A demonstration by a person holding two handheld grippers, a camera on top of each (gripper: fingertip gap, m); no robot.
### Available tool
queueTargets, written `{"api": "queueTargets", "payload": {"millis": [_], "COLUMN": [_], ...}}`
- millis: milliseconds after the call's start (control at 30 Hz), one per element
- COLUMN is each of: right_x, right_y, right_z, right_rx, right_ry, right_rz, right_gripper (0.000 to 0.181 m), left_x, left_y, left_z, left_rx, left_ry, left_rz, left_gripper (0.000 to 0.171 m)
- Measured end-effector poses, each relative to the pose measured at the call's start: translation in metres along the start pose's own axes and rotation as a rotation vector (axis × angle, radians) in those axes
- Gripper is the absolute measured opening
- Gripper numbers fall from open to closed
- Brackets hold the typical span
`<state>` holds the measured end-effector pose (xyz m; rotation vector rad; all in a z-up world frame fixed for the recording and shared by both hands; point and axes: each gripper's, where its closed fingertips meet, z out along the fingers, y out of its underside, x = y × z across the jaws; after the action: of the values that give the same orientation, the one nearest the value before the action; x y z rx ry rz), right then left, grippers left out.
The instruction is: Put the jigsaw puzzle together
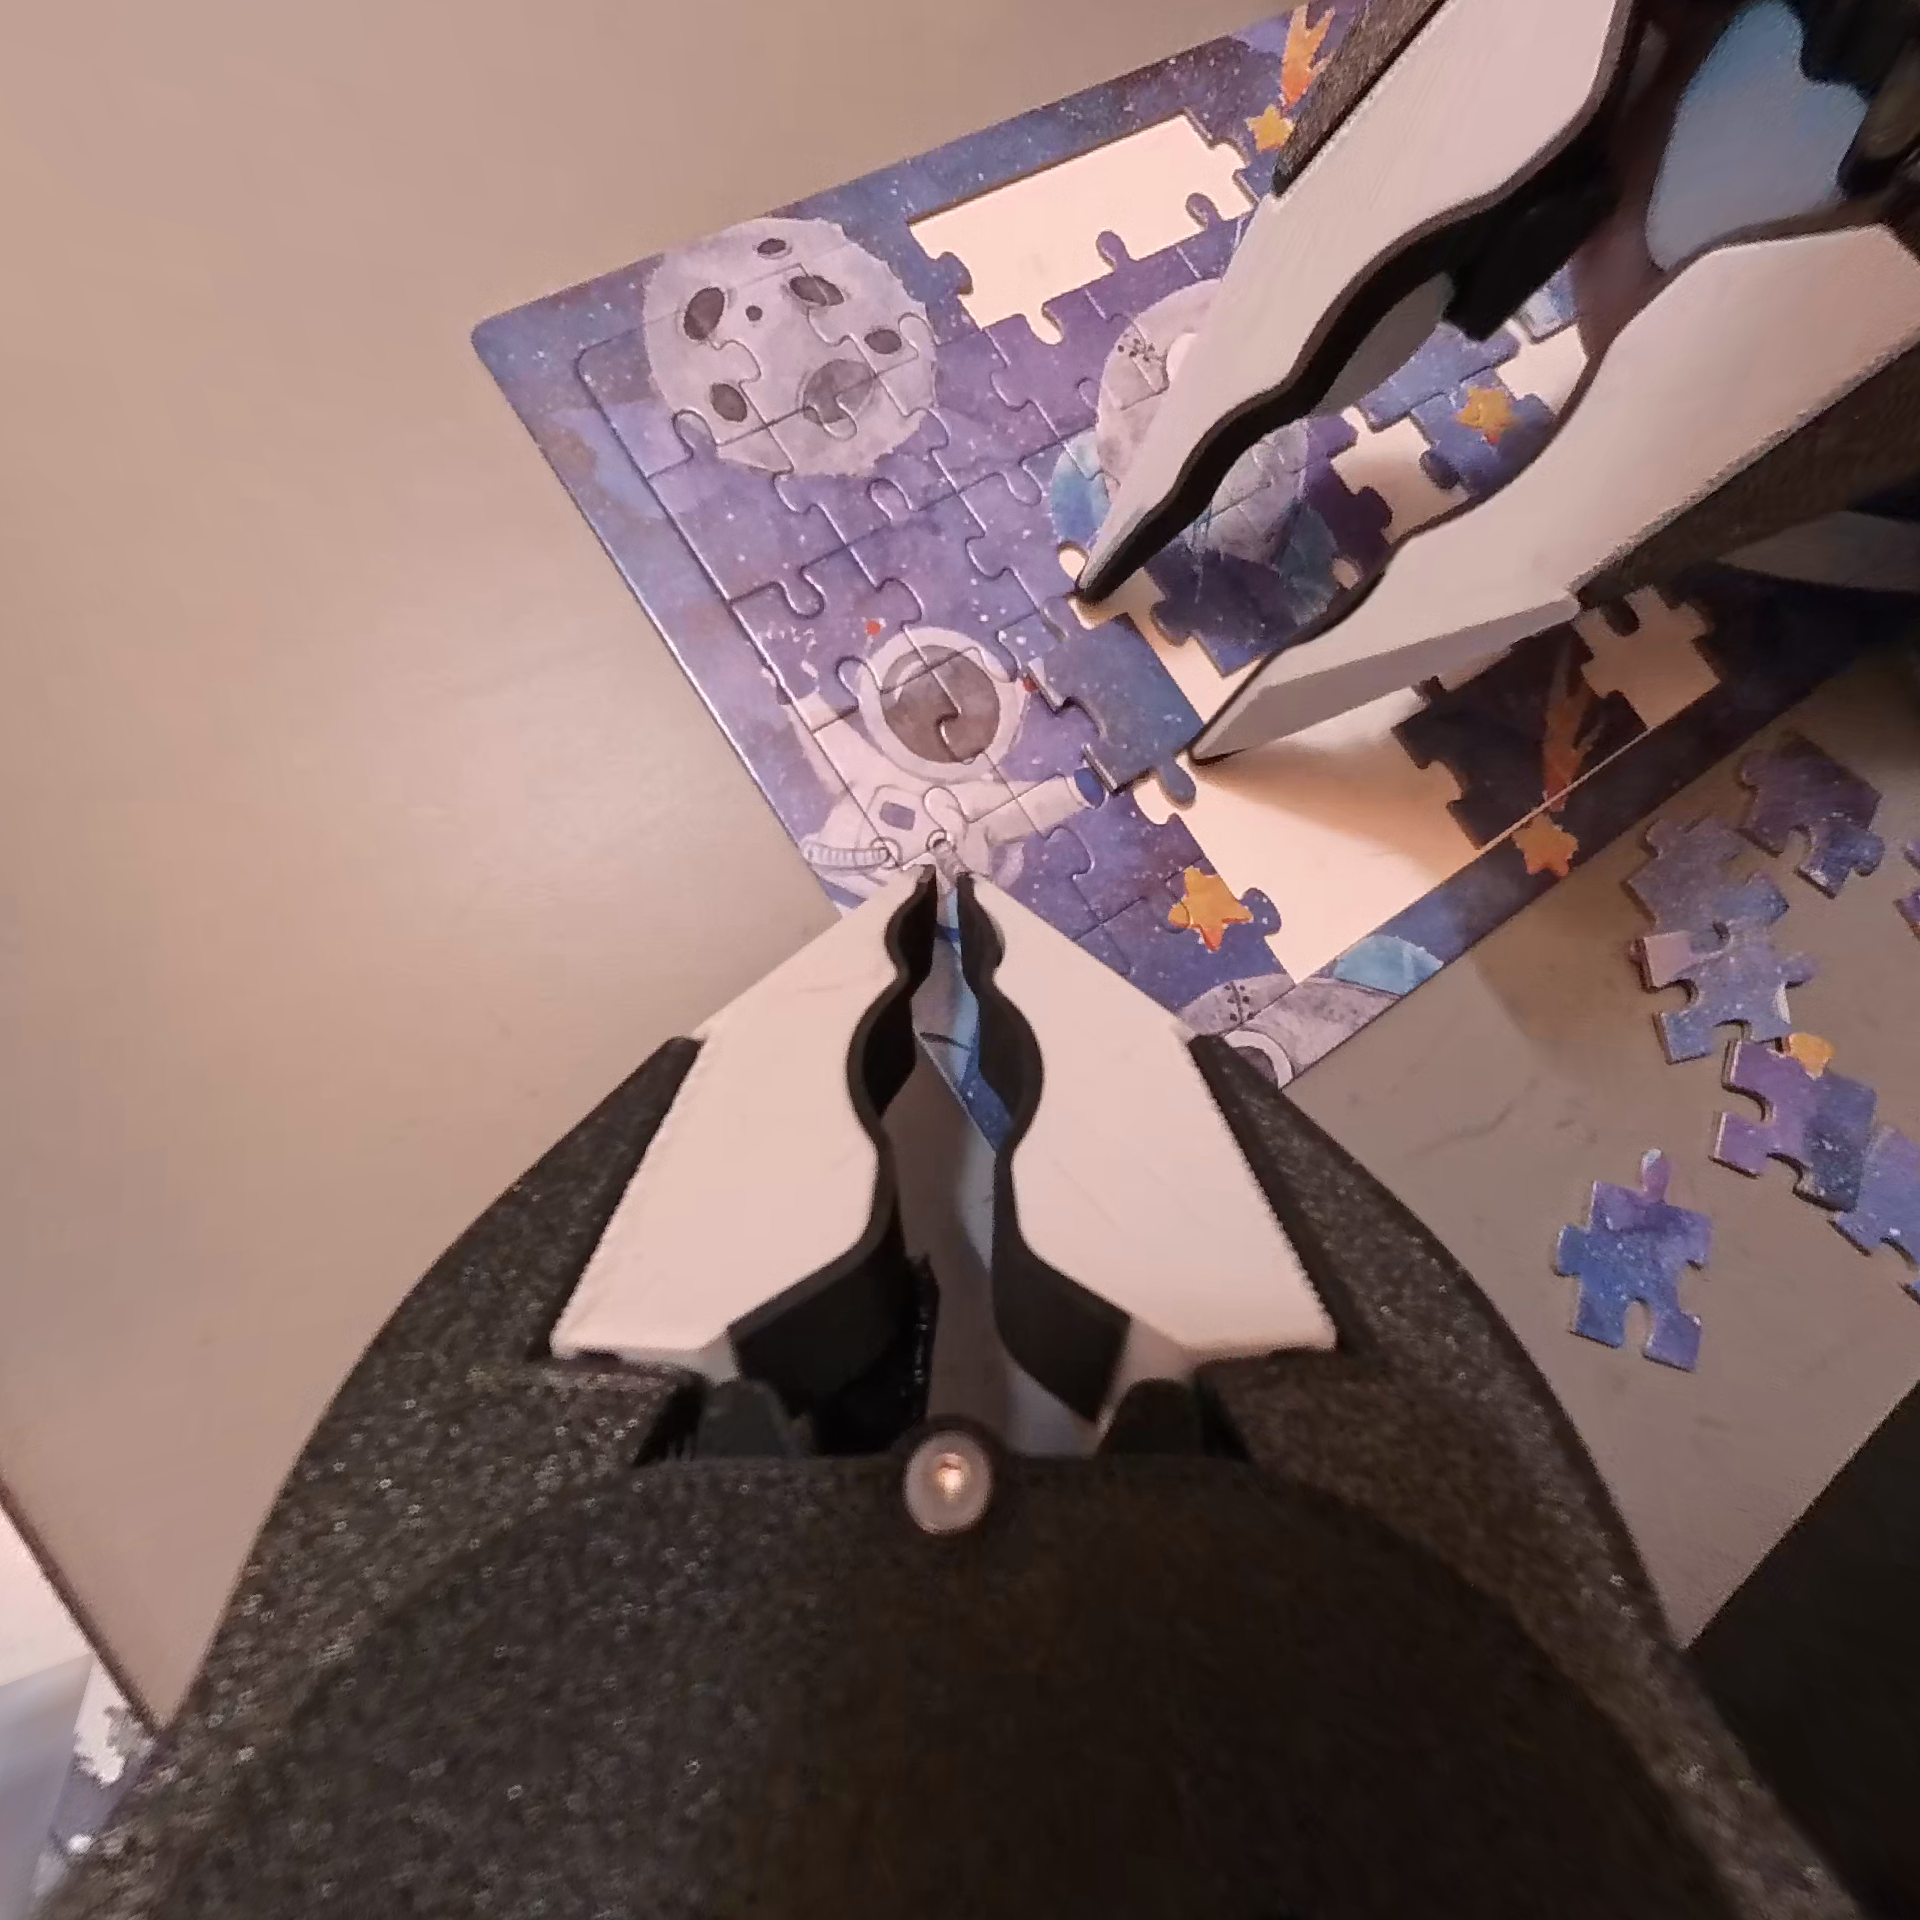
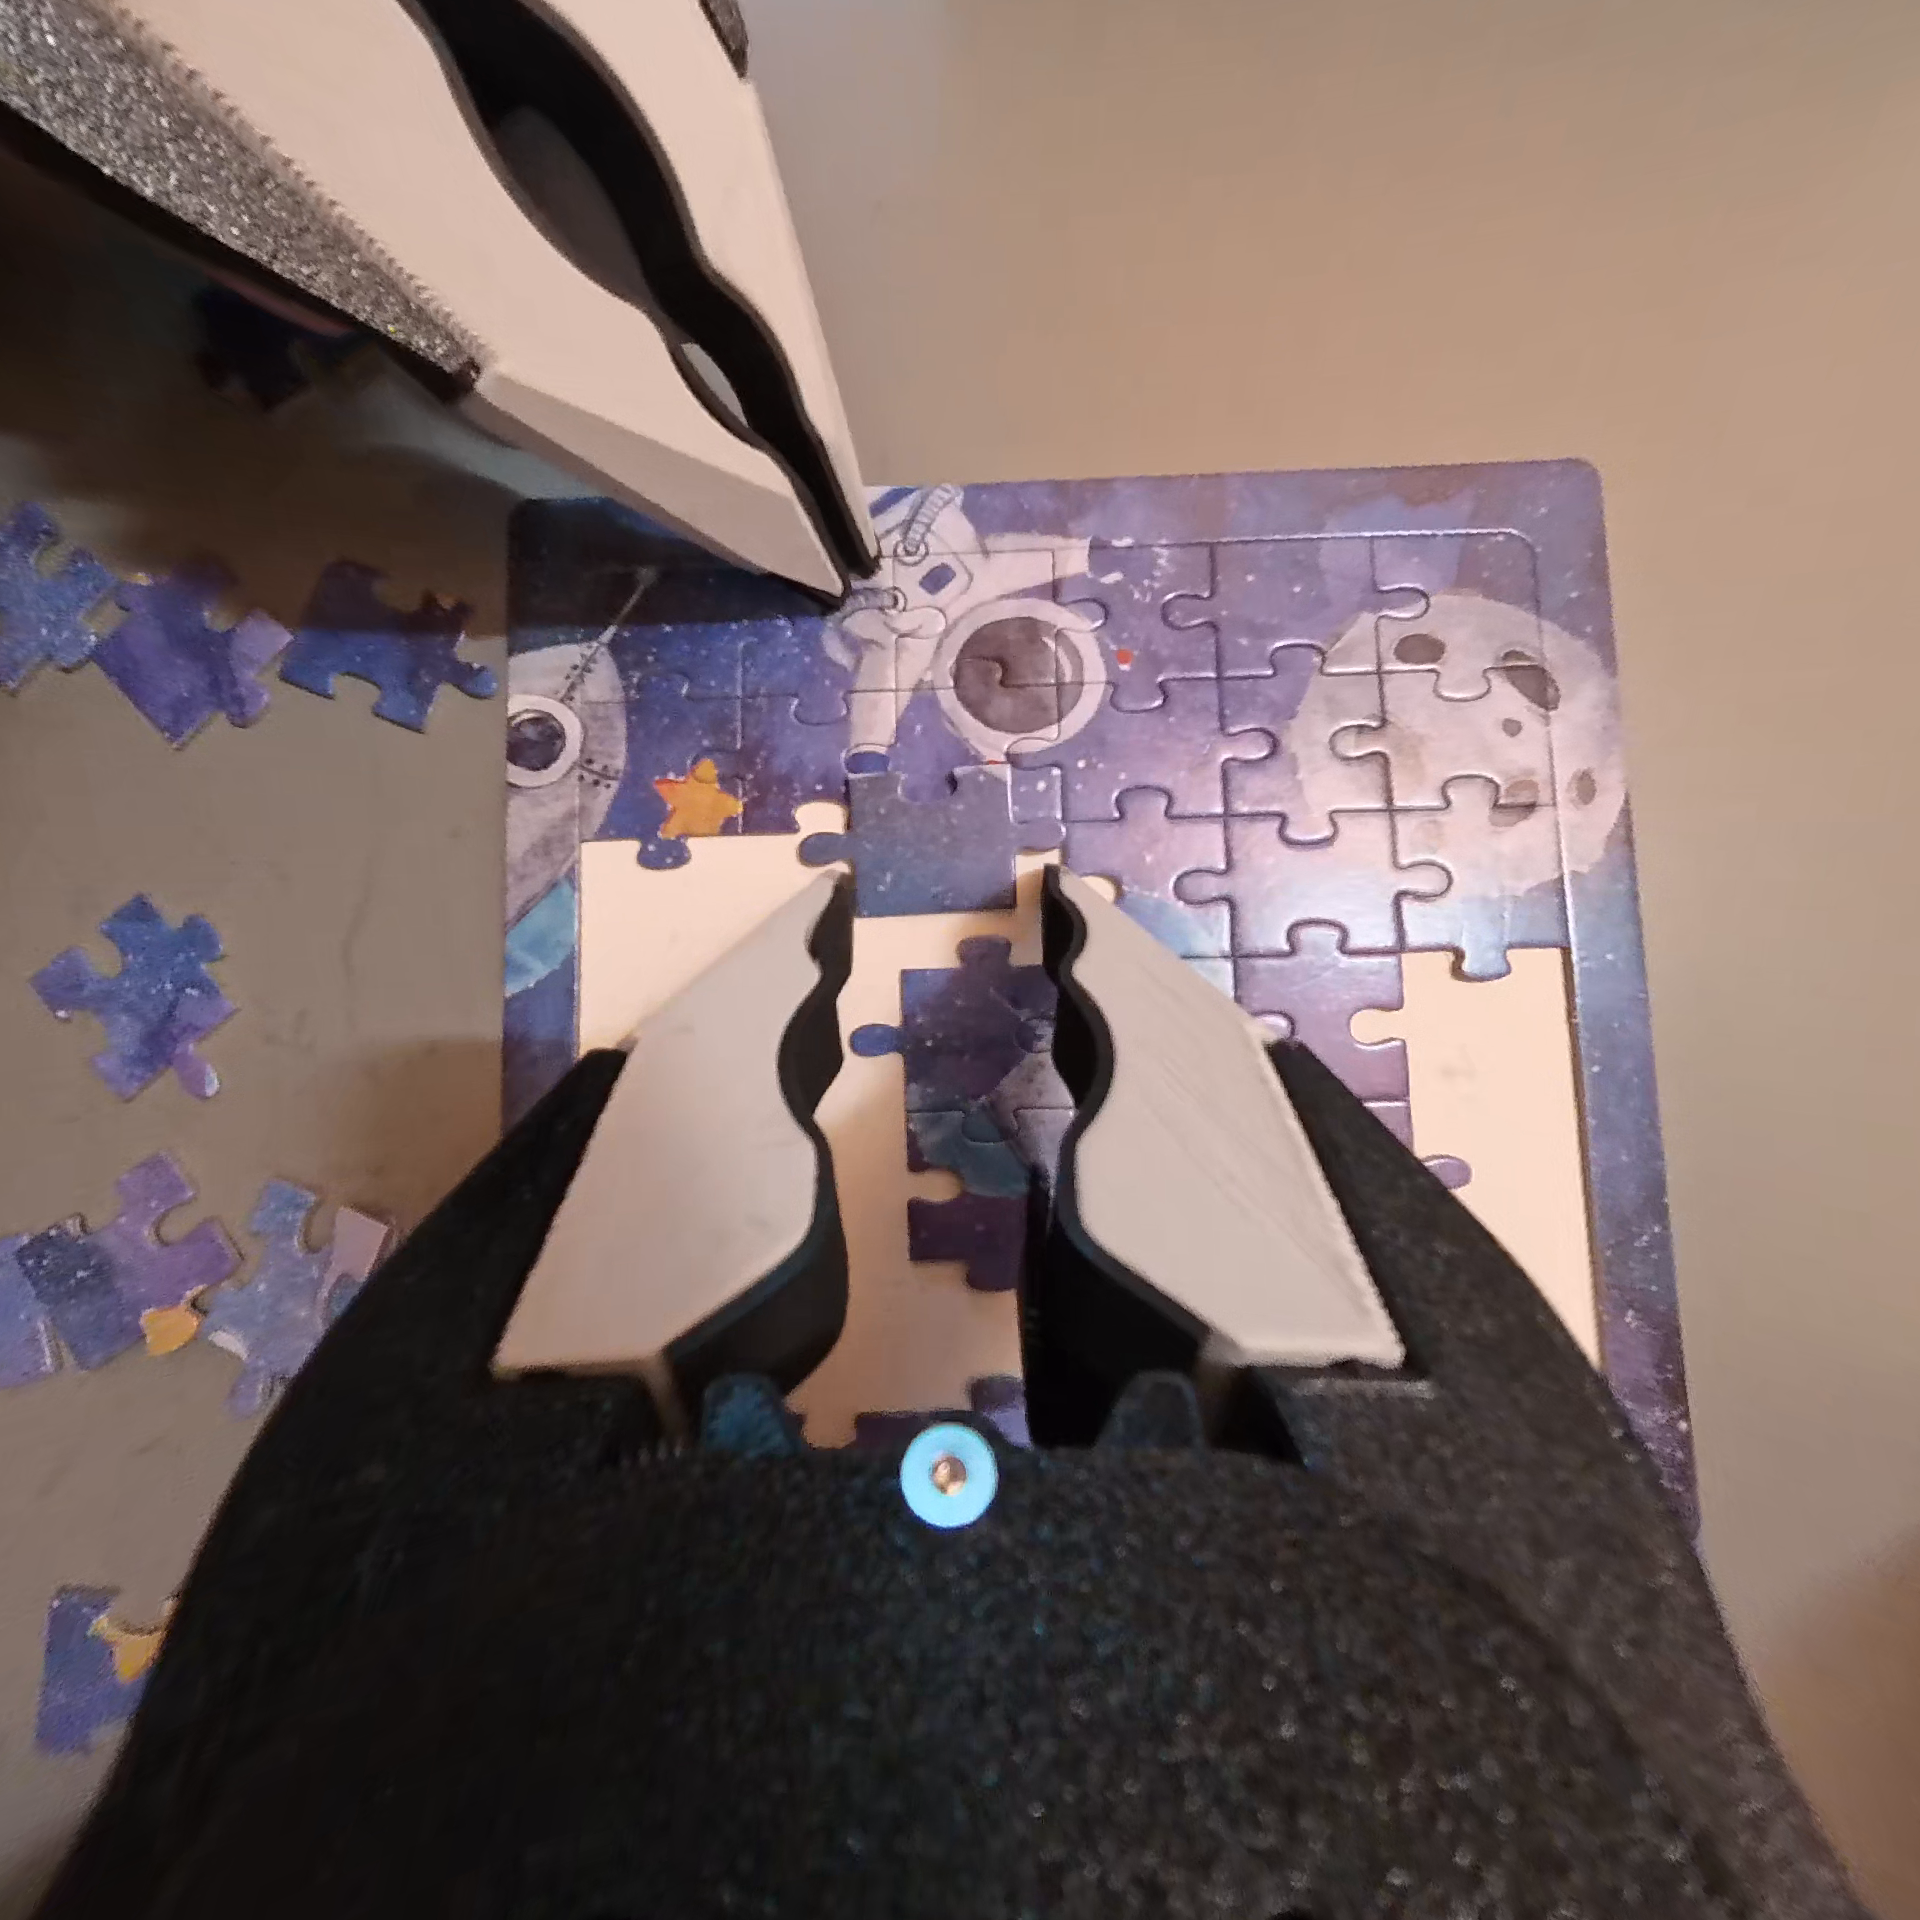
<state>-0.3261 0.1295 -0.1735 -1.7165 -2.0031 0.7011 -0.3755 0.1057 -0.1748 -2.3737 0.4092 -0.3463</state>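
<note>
The jigsaw puzzle (image 2: 1195, 727) lies flat on the desk (image 2: 1351, 260), partly done. The right claw (image 2: 945, 883) is wide open and holds nothing. Its tips sit on either side of a dark blue piece (image 2: 935, 842) at the edge of the finished part. The left claw (image 1: 943, 881) is nearly closed, tips touching the puzzle's edge by the astronaut (image 1: 935, 717). Loose pieces (image 2: 156, 644) lie on the desk, left of the right claw.

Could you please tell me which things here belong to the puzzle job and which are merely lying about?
Belonging:
- puzzle tray
- dark blue piece between the open right tongs
- loose pieces on the table
- left tongs, shut, at the tray's edge

Lying about:
- nothing visible; only the bare beige table
</note>
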Motion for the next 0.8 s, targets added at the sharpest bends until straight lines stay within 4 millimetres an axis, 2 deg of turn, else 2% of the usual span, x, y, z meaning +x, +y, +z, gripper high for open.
{"api": "queueTargets", "payload": {"millis": [300, 533, 800], "right_x": [-0.002, 0.001, 0.005], "right_y": [0.0, 0.004, 0.008], "right_z": [-0.001, -0.011, -0.008], "right_rx": [-0.015, -0.046, -0.105], "right_ry": [0.017, 0.03, 0.065], "right_rz": [-0.021, -0.005, -0.002], "right_gripper": [0.031, 0.03, 0.031], "left_x": [0.0, 0.0, 0.0], "left_y": [0.0, 0.0, 0.0], "left_z": [0.0, 0.0, 0.0], "left_rx": [0.002, 0.004, 0.005], "left_ry": [-0.008, -0.007, -0.009], "left_rz": [0.017, 0.018, 0.024], "left_gripper": [0.004, 0.004, 0.004]}}
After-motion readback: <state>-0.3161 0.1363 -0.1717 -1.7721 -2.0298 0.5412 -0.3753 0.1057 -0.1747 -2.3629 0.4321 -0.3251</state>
